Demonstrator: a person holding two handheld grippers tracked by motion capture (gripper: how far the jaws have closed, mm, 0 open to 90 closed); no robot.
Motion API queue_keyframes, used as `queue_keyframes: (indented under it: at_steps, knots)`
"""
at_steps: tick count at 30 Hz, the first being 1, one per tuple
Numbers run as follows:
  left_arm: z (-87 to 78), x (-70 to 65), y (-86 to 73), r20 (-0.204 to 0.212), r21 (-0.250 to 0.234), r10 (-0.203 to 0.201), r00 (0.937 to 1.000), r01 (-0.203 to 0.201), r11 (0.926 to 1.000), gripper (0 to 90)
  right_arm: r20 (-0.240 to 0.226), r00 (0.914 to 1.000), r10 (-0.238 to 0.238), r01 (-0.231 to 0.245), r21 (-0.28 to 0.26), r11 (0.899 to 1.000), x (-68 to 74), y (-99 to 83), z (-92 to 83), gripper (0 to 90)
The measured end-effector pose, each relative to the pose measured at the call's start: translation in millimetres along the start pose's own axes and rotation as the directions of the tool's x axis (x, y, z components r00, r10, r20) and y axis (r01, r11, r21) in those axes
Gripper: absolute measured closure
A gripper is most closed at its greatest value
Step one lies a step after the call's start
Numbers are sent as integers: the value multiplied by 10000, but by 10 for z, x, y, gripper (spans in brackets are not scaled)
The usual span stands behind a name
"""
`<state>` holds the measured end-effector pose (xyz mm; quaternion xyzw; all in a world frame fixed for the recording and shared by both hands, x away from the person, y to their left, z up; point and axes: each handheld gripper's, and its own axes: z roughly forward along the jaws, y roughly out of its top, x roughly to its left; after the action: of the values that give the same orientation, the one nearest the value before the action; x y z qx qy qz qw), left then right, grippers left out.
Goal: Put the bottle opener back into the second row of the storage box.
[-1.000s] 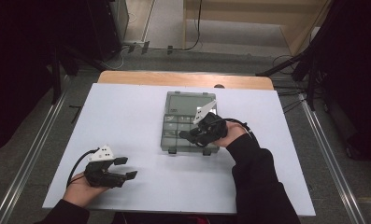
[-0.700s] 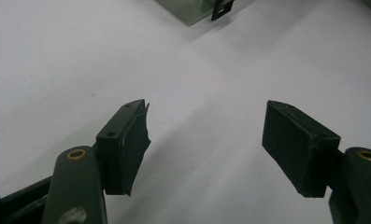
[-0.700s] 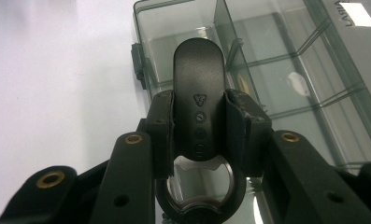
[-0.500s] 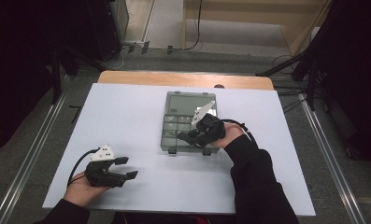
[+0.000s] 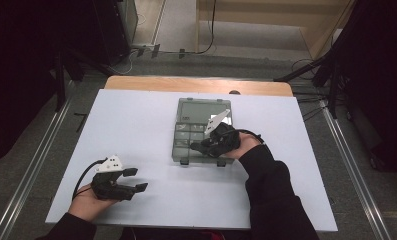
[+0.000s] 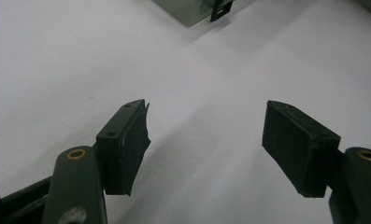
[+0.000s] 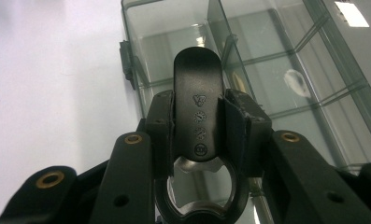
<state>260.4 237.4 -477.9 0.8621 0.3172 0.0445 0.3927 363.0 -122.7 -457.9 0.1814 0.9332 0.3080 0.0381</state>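
Observation:
A clear, smoke-tinted compartment box (image 5: 187, 124) lies open at the middle of the white table (image 5: 131, 125). My right gripper (image 5: 198, 147) hovers over the box's near compartments, shut on a black bottle opener (image 7: 197, 88). The opener's rounded handle points out past the pads, and its ring end with a metal lip sits back between the jaws. Below it lie the box's dividers (image 7: 276, 56). My left gripper (image 5: 138, 179) rests low at the table's front left, open, with nothing between its pads (image 6: 127, 144). A corner of the box (image 6: 192, 9) shows far ahead of it.
A small pale item (image 7: 295, 81) lies in one of the box's compartments. A wooden strip (image 5: 196, 85) runs along the table's far edge. Dark stands and cables (image 5: 311, 70) flank the table on the floor.
The right gripper with the opener has edged slightly left over the box. The left gripper has stayed still.

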Motion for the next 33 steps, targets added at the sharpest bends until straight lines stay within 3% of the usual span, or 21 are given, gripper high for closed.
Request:
queue_keyframes:
  at_steps: [6,8,16,24,26,33]
  knots:
    - [1,2,0,25,3,-1,10000,1,10000,312,101,9999,-56,57,-83,9999,-4,-8,22,634]
    - [1,2,-1,22,11,6,10000,-6,10000,313,136,9999,-8,10,-166,9999,-9,-6,23,569]
    - [-9,5,-10,31,-17,-18,10000,18,10000,313,-222,9979,610,-616,-263,9978,-17,1,2,457]
    - [-15,4,-11,19,-9,-5,10000,5,10000,312,-630,9844,1640,-1682,-695,9833,6,-22,-36,281]
    - [-15,3,-11,11,1,12,10000,-12,10000,312,-592,9826,1760,-1791,-518,9825,41,-25,-36,238]
    - [-24,4,-16,17,-17,-34,10000,34,10000,312,-607,9775,2020,-2047,-416,9779,129,-58,-58,242]
